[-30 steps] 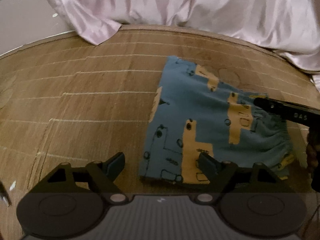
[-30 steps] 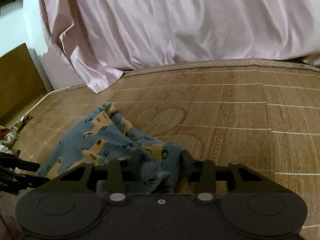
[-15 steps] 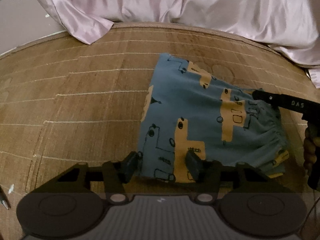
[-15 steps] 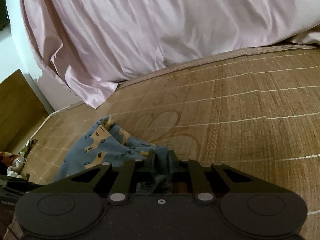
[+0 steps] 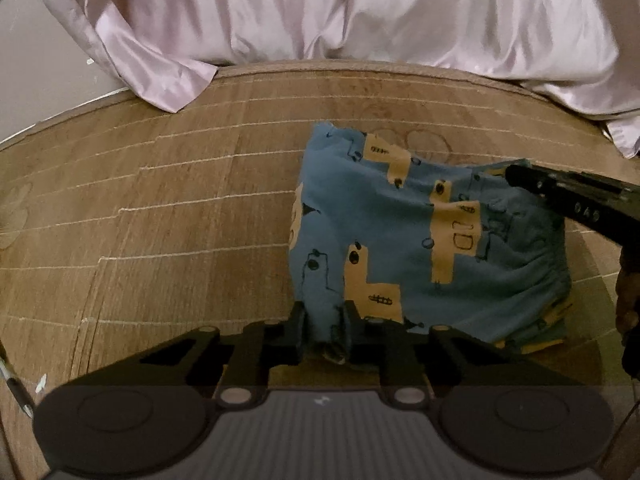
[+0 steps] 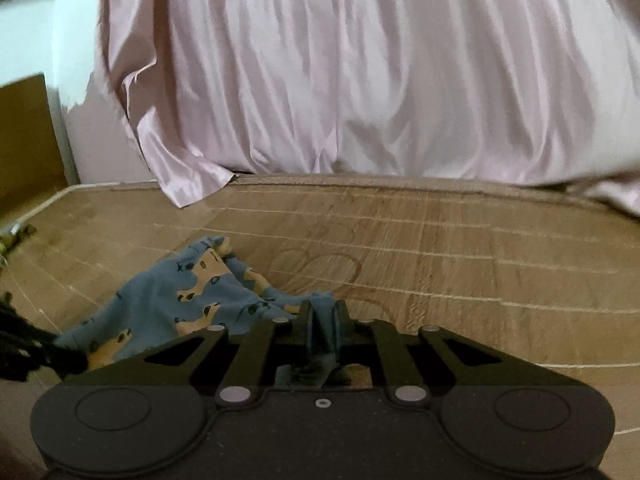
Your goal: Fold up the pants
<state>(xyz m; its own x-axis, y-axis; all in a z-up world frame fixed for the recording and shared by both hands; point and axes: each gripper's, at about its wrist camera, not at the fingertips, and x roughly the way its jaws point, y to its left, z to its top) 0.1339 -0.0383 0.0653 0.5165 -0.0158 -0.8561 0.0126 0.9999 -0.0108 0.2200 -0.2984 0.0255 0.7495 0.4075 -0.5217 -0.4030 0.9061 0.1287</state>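
L gripper point(image 5: 323, 326): fingers narrow, pinched on a bunched corner of the pants point(image 5: 416, 240), at 6 o'clock in L wrist view. Pants = blue w/ yellow print, lying part-folded on woven mat point(image 5: 180, 220), spreading from the pinch toward 1–2 o'clock; gathered waistband at approx 3 o'clock. R gripper point(image 6: 322, 320): fingers also narrow, clamped on a fold of the same fabric at 6 o'clock in R wrist view; rest of pants trails off toward 9–10 o'clock, edge lifted and rumpled. In L view the R tool's black body enters at 3 o'clock, over the waistband side; part of a hand point(image 5: 628, 296) visible beside it at frame edge. Beyond pants, bare mat w/ pale stitch lines. Farthest, 12 o'clock both views: pale pink sheet point(image 6: 340, 80) draping onto mat's far edge.
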